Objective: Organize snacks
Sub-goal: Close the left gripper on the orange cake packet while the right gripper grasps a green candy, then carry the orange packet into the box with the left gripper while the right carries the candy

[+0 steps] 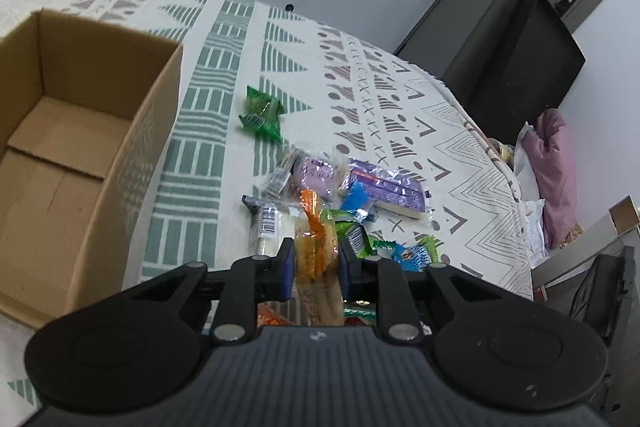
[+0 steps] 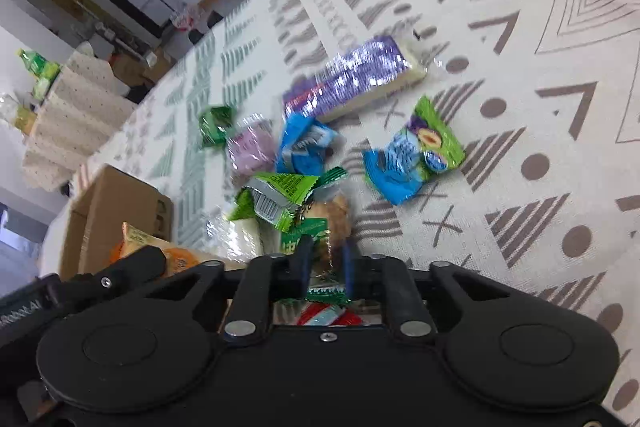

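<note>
Snack pile on a patterned tablecloth, seen along the fingers of two hand-held grippers. The left gripper points down and forward at the near end of the pile, its jaws closed on an orange-and-clear snack packet that runs lengthwise between the blue pads. The right gripper is likewise tilted down over the pile; its jaws hold a clear packet with a brown snack, which has a green band at its near end.

The remaining snacks lie heaped just ahead of both grippers: a long purple-wrapped bar, a round lilac packet, small blue packets, a blue and green pair lying apart to the right, green packets with a barcode panel, and one green packet apart from the heap, nearer the box. Printing on the wrappers is too blurred to read.

An open cardboard box, empty inside, stands on the cloth to the left of the pile.
</note>
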The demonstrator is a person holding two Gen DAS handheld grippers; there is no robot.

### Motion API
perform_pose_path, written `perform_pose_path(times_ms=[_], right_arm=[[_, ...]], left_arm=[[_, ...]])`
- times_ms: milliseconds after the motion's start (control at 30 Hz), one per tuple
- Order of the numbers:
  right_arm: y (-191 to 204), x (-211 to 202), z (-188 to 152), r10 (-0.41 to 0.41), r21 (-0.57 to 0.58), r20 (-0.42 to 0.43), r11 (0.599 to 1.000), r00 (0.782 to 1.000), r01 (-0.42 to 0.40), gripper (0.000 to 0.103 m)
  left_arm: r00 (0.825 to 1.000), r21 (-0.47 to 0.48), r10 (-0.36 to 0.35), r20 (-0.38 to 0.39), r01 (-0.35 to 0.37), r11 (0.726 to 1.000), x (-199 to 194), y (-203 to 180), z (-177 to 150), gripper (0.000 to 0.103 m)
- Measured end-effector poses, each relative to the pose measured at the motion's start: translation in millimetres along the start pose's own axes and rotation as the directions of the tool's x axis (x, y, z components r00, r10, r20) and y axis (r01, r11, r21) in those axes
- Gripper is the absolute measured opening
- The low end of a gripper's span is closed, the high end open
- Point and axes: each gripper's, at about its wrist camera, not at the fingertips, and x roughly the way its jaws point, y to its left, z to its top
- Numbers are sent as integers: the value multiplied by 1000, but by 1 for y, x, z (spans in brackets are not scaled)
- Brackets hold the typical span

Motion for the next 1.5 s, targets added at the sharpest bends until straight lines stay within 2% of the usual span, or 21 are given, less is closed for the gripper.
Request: perform_pose_path(times_ms=[200, 500, 767, 1033, 1167, 1367, 1500], right_arm=[[11, -14, -3, 35, -35, 29, 999, 999, -34, 5], [26, -30, -6, 112, -83, 71, 991, 991, -106, 1], [33, -43, -7, 194, -98, 101, 978, 976, -185, 0], [49, -52, -2, 234, -116, 134, 969, 963, -219, 0], [65, -58, -2, 242, -142, 142, 965, 960, -222, 0], [99, -66, -4, 292, -200, 151, 945, 944, -260, 0], [120, -62, -8, 283, -240, 134, 939, 950, -246, 0]], left_arm=[[999, 30, 15, 31, -16, 999, -14, -8, -1, 20], [995, 46, 58, 86, -63, 997, -39, -14, 4, 21], [989, 39, 86, 121, -91, 995, -58, -12, 4, 20], [981, 24, 93, 169, -98, 995, -82, -6, 12, 20], [976, 16, 92, 199, -97, 995, -98, 0, 20, 20], [963, 5, 90, 253, -95, 995, -122, 11, 33, 20], [957, -7, 99, 271, -101, 995, -134, 22, 39, 20]])
